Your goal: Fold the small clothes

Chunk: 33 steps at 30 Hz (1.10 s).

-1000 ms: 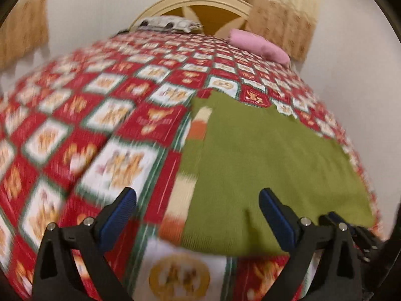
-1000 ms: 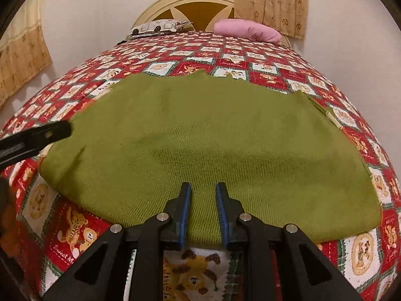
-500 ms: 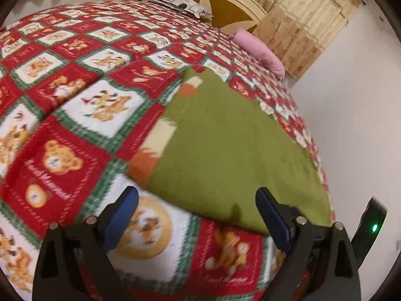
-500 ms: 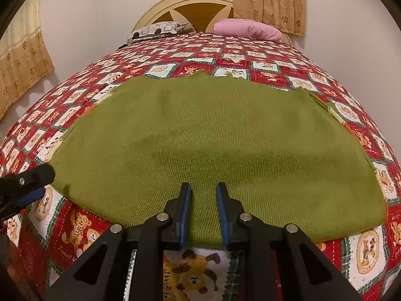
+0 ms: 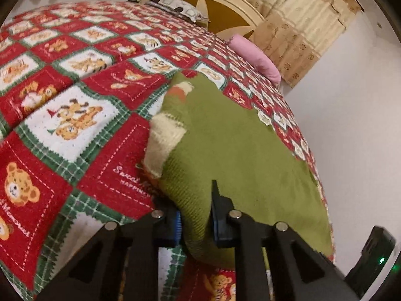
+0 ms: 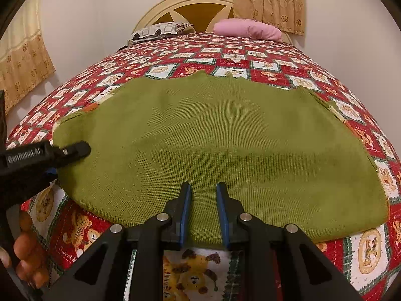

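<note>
Green sweater (image 5: 240, 155) in left gripper (image 5: 195, 215); blanket (image 5: 82, 130) lettering "Sweet", "HAPPINE".

Open bedspread (image 5: 82, 135) left of green sweater (image 6: 213, 145): free lane there. Wide bare stretch beyond sweater's far edge up to pink pillow (image 6: 246, 30) and patterned pillow (image 6: 159, 31) at headboard (image 6: 198, 7). Near-left corner taken by left hand-held gripper (image 6: 75, 150), clamped on sweater corner. Right hand-held gripper (image 6: 203, 215) at near hem. Wall close along right bed edge.
</note>
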Motion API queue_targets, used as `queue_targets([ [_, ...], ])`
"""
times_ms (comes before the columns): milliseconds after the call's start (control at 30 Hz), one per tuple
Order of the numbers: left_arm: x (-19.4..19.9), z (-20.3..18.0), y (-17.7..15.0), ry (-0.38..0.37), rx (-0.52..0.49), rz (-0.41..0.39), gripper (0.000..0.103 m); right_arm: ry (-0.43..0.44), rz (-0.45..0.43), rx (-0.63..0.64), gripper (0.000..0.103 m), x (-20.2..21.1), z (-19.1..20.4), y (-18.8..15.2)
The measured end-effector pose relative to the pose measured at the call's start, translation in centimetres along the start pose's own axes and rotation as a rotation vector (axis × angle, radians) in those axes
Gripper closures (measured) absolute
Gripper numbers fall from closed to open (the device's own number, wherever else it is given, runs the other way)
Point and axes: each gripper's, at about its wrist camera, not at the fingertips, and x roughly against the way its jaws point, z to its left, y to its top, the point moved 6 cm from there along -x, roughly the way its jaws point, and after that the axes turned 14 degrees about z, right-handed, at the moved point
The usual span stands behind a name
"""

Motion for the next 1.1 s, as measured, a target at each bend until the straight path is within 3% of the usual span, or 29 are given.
queue_targets([
  [233,0.9,-4.6,0.6,0.102,-0.208,-0.093,0.087,0.023,-0.003,-0.015,0.082,0.1,-0.2,0.0],
  [367,1.2,-7.6,0.1,0.109,-0.336,-0.126,0.087,0.085,-0.024,-0.048,0.082,0.8,-0.9,0.0],
  [500,0.2,-9.0,-0.7,0.116,-0.433,-0.108,0.088,0.111,-0.061,-0.111,0.081,2.3,-3.0,0.7],
  [633,-1.2,-8.9,-1.4,0.096,-0.437,-0.062,0.088,0.161,-0.049,-0.136,0.081,3.1,-5.0,3.3],
  [667,-1.2,-9.0,-1.4,0.089,-0.439,-0.058,0.088,0.185,-0.043,-0.135,0.080,3.1,-5.2,4.2],
  [700,-1.2,-9.1,-1.6,0.085,-0.441,-0.057,0.088,0.222,-0.033,-0.131,0.073,3.1,-5.4,5.3],
  [733,-1.2,-9.1,-1.6,0.082,-0.442,-0.055,0.088,0.269,-0.021,-0.132,0.056,3.0,-5.3,6.2],
  [800,-1.2,-9.1,-1.6,0.072,-0.436,-0.053,0.087,0.396,0.012,-0.156,0.034,2.2,-5.0,8.5],
  [867,-1.3,-9.2,-1.6,0.064,-0.431,-0.053,0.087,0.511,0.054,-0.196,0.032,0.9,-4.5,10.4],
  [967,-1.3,-9.3,-1.9,0.062,-0.434,-0.056,0.088,0.658,0.199,-0.205,0.032,-2.5,-2.1,13.0],
  [1100,-1.4,-9.2,-1.9,0.038,-0.426,-0.049,0.087,0.763,0.327,-0.173,0.032,-6.0,1.3,15.3],
])
